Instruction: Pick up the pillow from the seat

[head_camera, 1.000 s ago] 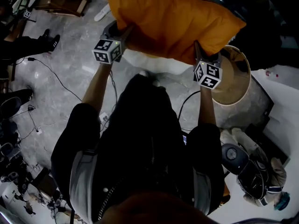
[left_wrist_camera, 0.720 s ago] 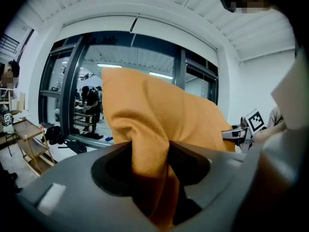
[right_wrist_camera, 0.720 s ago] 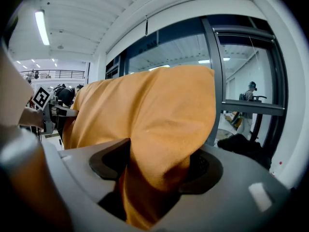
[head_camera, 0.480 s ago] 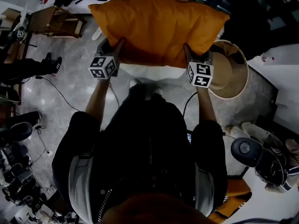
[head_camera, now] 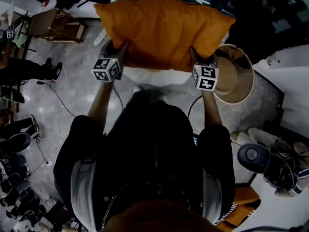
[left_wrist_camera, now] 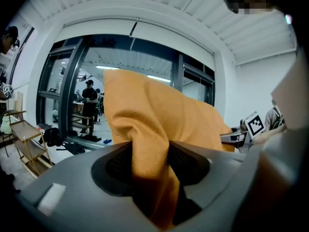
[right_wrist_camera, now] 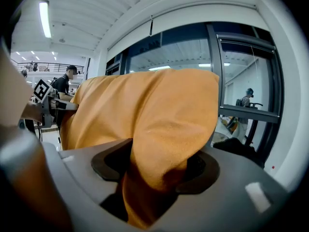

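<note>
The soft orange fabric pillow [head_camera: 161, 30] is up in the air, its long axis lying across both hands. The left hand-held gripper [head_camera: 119, 49] pinches its near edge. The right hand-held gripper [head_camera: 194, 56], its jaws just closing further, pinches that edge too.

Pillow [head_camera: 164, 30]: matt orange cloth, finely textured. Left gripper [left_wrist_camera: 149, 161] and right gripper [right_wrist_camera: 157, 166]: smooth matt grey plastic. Floor [head_camera: 72, 81]: glossy, marbled.
</note>
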Demonstrator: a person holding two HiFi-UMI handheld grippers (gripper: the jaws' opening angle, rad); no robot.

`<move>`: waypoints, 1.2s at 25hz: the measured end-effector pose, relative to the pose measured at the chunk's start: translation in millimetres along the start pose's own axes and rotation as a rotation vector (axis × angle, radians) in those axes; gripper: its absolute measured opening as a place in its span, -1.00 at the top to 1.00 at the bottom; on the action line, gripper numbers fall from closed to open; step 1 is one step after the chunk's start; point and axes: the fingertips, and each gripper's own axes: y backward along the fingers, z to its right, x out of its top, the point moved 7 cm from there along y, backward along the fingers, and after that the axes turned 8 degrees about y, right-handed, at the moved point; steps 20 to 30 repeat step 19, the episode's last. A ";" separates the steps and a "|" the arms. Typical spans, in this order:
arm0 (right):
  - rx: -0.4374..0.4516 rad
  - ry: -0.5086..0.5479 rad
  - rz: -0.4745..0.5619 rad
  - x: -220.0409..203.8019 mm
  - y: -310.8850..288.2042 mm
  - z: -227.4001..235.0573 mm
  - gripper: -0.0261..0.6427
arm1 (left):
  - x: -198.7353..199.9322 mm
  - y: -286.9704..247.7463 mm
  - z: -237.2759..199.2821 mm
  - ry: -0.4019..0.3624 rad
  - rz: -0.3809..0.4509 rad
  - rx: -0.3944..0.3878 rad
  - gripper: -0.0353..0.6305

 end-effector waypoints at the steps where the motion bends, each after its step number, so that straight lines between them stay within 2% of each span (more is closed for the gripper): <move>1: -0.002 0.004 0.003 1.4 0.4 0.5 0.11 | 0.3 -0.2 0.4 0.003 0.003 0.000 0.24; 13: -0.024 0.039 0.019 5.6 7.9 12.6 0.11 | -3.3 -4.1 10.7 0.020 0.031 -0.012 0.24; 30: -0.025 0.037 0.013 0.7 13.4 24.5 0.11 | -4.8 -10.2 23.8 0.023 0.028 -0.014 0.24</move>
